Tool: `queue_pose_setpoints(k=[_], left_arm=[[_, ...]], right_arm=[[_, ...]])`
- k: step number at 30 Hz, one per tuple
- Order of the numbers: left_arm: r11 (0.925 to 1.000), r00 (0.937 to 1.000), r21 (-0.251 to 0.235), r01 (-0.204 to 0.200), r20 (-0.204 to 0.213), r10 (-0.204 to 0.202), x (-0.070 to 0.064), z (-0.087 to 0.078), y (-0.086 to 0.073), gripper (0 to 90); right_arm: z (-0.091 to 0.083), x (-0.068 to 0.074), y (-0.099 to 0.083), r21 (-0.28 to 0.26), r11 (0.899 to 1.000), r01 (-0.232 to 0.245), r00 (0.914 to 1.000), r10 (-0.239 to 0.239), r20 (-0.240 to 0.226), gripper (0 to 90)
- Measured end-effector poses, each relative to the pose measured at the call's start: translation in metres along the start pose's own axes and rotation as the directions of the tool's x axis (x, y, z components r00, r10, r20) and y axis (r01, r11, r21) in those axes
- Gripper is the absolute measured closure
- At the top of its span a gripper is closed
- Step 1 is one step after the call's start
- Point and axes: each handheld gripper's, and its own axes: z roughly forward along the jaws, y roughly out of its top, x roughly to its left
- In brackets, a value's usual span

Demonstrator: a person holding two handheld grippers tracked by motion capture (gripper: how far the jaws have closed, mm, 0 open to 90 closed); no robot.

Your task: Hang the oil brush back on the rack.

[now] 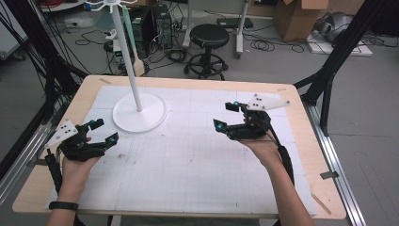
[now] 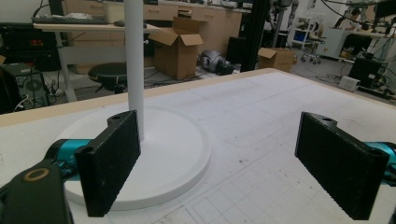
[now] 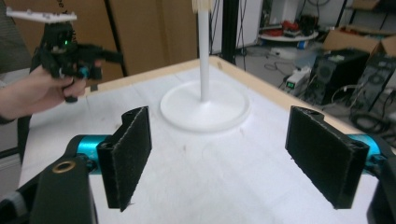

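Observation:
A white stand with a round base (image 1: pixel 153 117) and a tall pole (image 1: pixel 124 47) stands at the back left of the white gridded mat (image 1: pixel 188 160). My left gripper (image 1: pixel 105 131) is held open in a hand at the table's left side, just left of the base, with nothing between its jaws. My right gripper (image 1: pixel 226 116) is held open at the right of the mat, empty too. The left gripper view shows the stand's base (image 2: pixel 177 154) close ahead between the open jaws. In the right gripper view the base (image 3: pixel 205 109) lies farther off, with the left gripper (image 3: pixel 70 46) at upper left.
The mat covers a wooden table (image 1: pixel 301 127). Behind the table are a black stool (image 1: pixel 209 35), cables and computer cases on the floor, and a cardboard box (image 1: pixel 301 16). Black frame struts (image 1: pixel 339 52) stand at the table's right and left sides.

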Motion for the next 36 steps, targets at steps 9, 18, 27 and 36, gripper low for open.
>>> queue_pose_setpoints(k=[9, 18, 27, 36], left_arm=[[1.0000, 1.0000, 0.001, -0.003, -0.006, 0.003, 0.002, 0.004, -0.001, 14.8], [1.0000, 0.9999, 0.002, -0.006, -0.011, 0.006, 0.003, 0.006, 0.000, 14.8], [0.9994, 0.9992, 0.014, -0.033, -0.024, 0.033, 0.000, 0.005, 0.000, 14.8], [0.9990, 0.9990, 0.025, -0.037, -0.026, 0.037, -0.001, 0.007, -0.002, 14.6]], right_arm=[[-0.035, -0.007, -0.054, 0.001, 0.999, -0.044, 0.9979, 0.044, 0.046, 20.6], [-0.061, -0.008, -0.086, -0.003, 0.999, -0.053, 0.9944, 0.053, 0.092, 19.6], [-0.081, -0.019, -0.114, -0.013, 0.997, -0.080, 0.9878, 0.081, 0.133, 18.5], [-0.089, -0.032, -0.130, -0.041, 0.989, -0.146, 0.9647, 0.151, 0.216, 16.2]])
